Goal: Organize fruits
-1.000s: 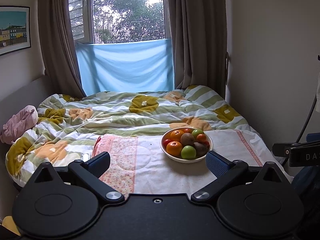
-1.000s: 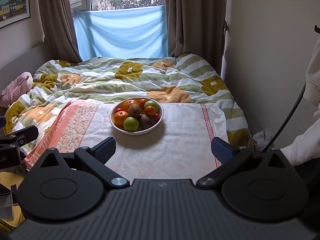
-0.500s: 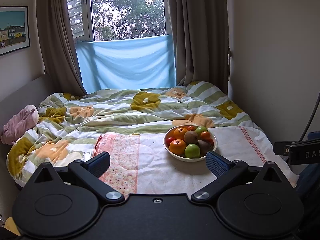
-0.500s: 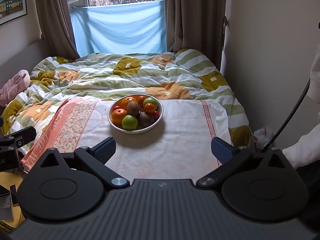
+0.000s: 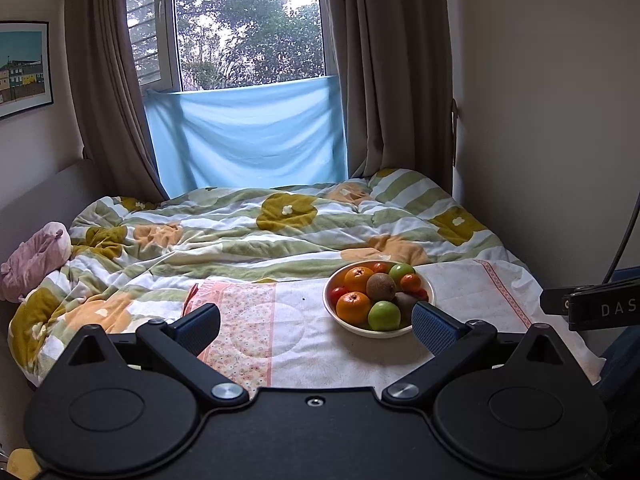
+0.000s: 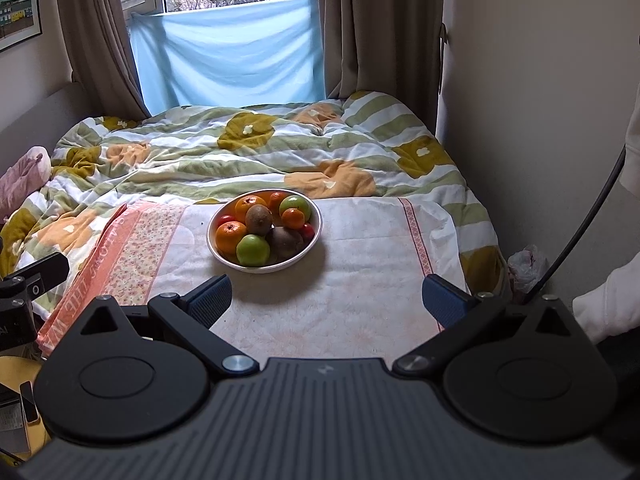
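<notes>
On cloth: bowl (image 6: 316, 236) holding oranges (image 6: 230, 236), apples (image 6: 253, 250), kiwis (image 6: 258, 218); both tongs released, empty.

Bowl (image 6: 316, 240): on the cloth (image 6: 360, 280), at 12 o'clock from the right gripper (image 6: 326, 300) (jaws wide).
Fruits (image 6: 260, 228): in bowl.
Cloth: on the bed (image 6: 240, 152).

Place: a home bedroom
Evidence: bed (image 6: 472, 216) under a flowered quilt (image 6: 248, 152), curtained window (image 5: 248, 28), framed picture (image 5: 22, 68) on the wall, pink plush toy (image 5: 32, 260)
</notes>
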